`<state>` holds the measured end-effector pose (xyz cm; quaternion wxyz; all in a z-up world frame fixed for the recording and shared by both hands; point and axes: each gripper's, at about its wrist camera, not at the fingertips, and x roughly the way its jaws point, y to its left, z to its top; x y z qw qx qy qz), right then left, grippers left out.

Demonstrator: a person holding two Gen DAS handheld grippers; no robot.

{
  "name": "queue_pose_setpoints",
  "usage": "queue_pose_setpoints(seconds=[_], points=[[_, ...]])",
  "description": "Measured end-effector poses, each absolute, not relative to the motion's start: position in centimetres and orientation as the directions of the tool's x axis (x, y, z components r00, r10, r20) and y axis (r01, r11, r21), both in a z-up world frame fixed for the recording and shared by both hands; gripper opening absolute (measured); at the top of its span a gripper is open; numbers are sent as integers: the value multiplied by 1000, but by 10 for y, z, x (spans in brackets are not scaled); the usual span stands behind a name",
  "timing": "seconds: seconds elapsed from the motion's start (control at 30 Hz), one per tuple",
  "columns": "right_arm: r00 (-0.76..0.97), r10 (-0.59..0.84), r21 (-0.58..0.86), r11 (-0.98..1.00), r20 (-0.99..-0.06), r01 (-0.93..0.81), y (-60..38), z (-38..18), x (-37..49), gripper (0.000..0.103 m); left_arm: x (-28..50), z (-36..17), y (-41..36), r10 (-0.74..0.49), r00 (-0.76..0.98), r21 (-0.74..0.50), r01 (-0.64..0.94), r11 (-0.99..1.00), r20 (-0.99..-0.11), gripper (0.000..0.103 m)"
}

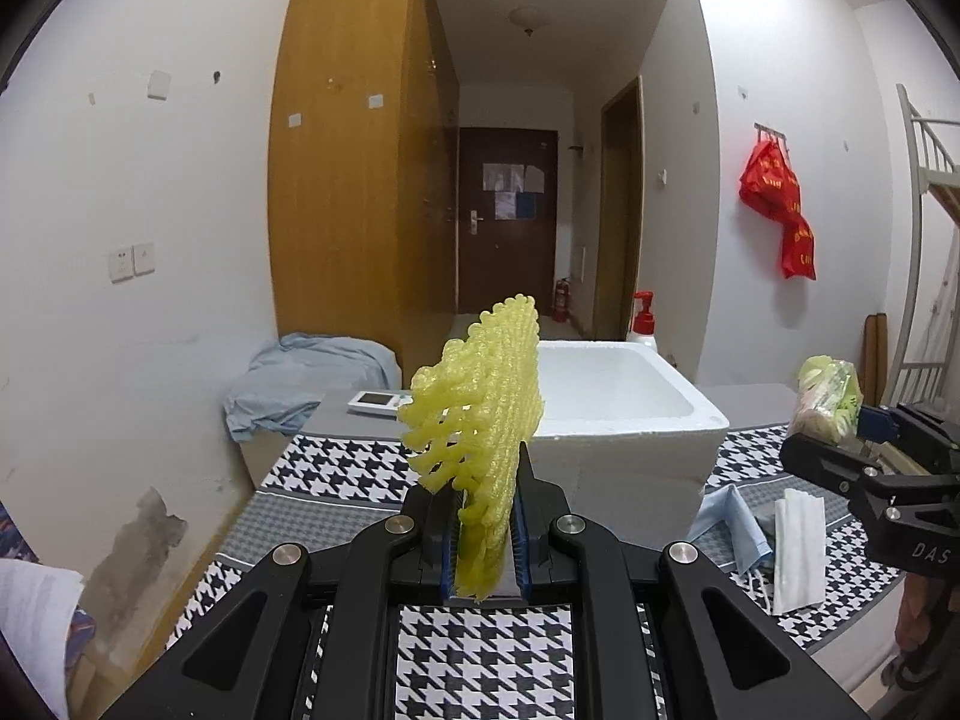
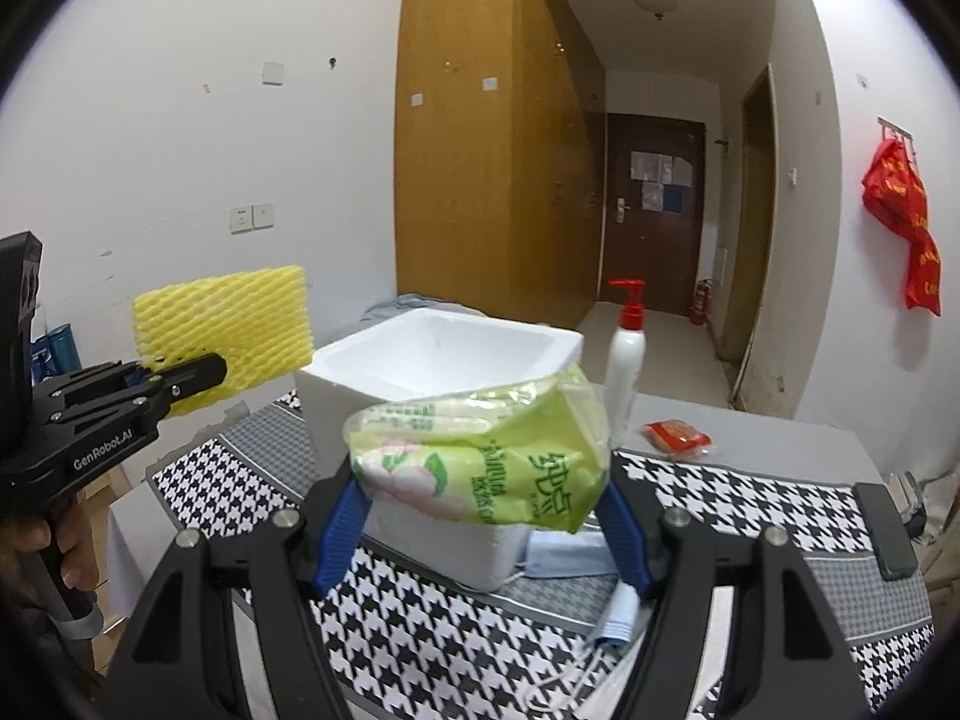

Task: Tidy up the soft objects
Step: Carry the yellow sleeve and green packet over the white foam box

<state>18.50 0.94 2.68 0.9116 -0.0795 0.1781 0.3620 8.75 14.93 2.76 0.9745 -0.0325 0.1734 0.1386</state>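
Foam net point(image 1: 480, 414) is being clamped upright by the left gripper point(image 1: 485, 546), jaws nearly closed on it. Green packet point(image 2: 480, 462) is being pinched by the right gripper point(image 2: 480, 516), jaws half spread. Beyond, at 12 o'clock, a foam box point(image 2: 444, 348) is resting on the checked cloth point(image 2: 420, 630).

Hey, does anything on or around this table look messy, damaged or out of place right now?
Yes. A blue face mask lies crumpled on the table partly under the foam box, its ear loops trailing loose. On the left wall, paint has peeled low down, leaving a grey patch. Nothing looks spilled.
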Motion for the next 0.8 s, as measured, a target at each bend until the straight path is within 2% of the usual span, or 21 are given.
queue_pose_setpoints(seconds=[0.8], points=[[668,652,-11,713,-360,-701,35,55,214,73,119,58,156,230,928,17,-235,972,-292,15]])
